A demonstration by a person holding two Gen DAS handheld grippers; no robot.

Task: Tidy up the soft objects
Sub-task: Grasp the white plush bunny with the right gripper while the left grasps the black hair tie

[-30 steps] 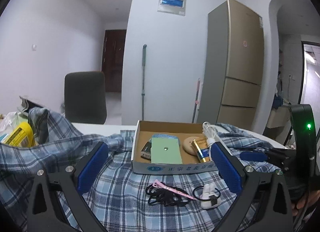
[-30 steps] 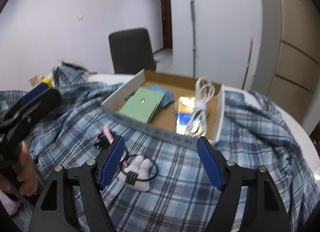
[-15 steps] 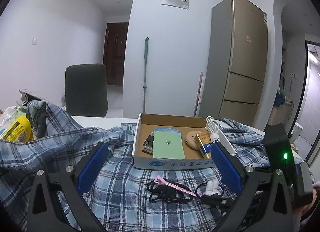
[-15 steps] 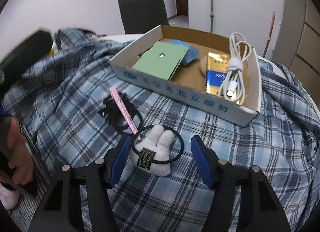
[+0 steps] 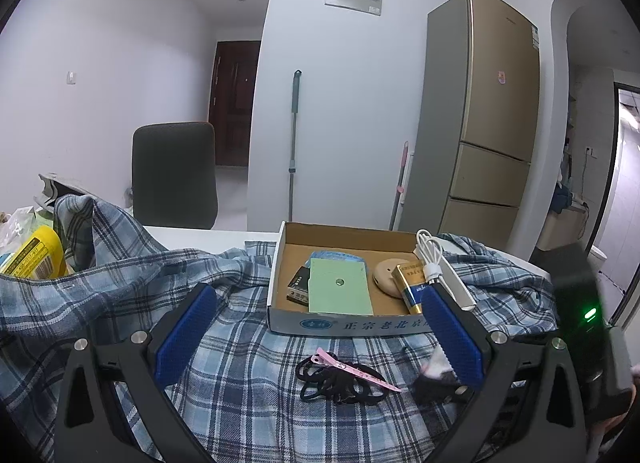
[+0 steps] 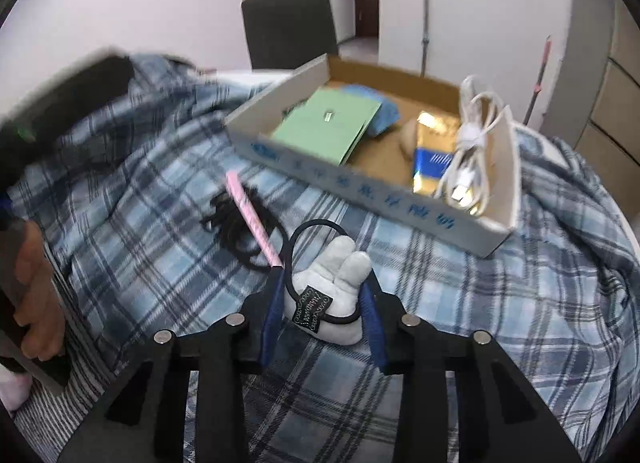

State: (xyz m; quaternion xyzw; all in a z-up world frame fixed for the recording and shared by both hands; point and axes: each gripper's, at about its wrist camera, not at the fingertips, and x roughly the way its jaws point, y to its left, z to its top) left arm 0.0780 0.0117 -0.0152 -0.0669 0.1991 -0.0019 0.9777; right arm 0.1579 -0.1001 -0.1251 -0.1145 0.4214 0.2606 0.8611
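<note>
A white plush rabbit hair tie [image 6: 334,295] with a black elastic loop lies on the blue plaid shirt [image 6: 168,199]. My right gripper [image 6: 325,295] has closed around it, both blue pads touching its sides. A pink hair clip [image 6: 250,215] lies on a pile of black hair ties [image 6: 236,227] just left of it; both also show in the left wrist view [image 5: 348,373]. My left gripper [image 5: 316,339] is open and empty, held above the shirt in front of the cardboard box [image 5: 348,323].
The box [image 6: 360,183] holds a green card [image 6: 328,127], a gold pack [image 6: 434,159], a white cable [image 6: 472,143] and a round beige item [image 5: 384,277]. A yellow bottle [image 5: 32,259] stands far left. A chair [image 5: 174,175] and fridge [image 5: 484,135] are behind the table.
My right gripper has moved forward and down and narrowed from wide open to closed on the rabbit hair tie. The left gripper has stayed open, nearly still.
</note>
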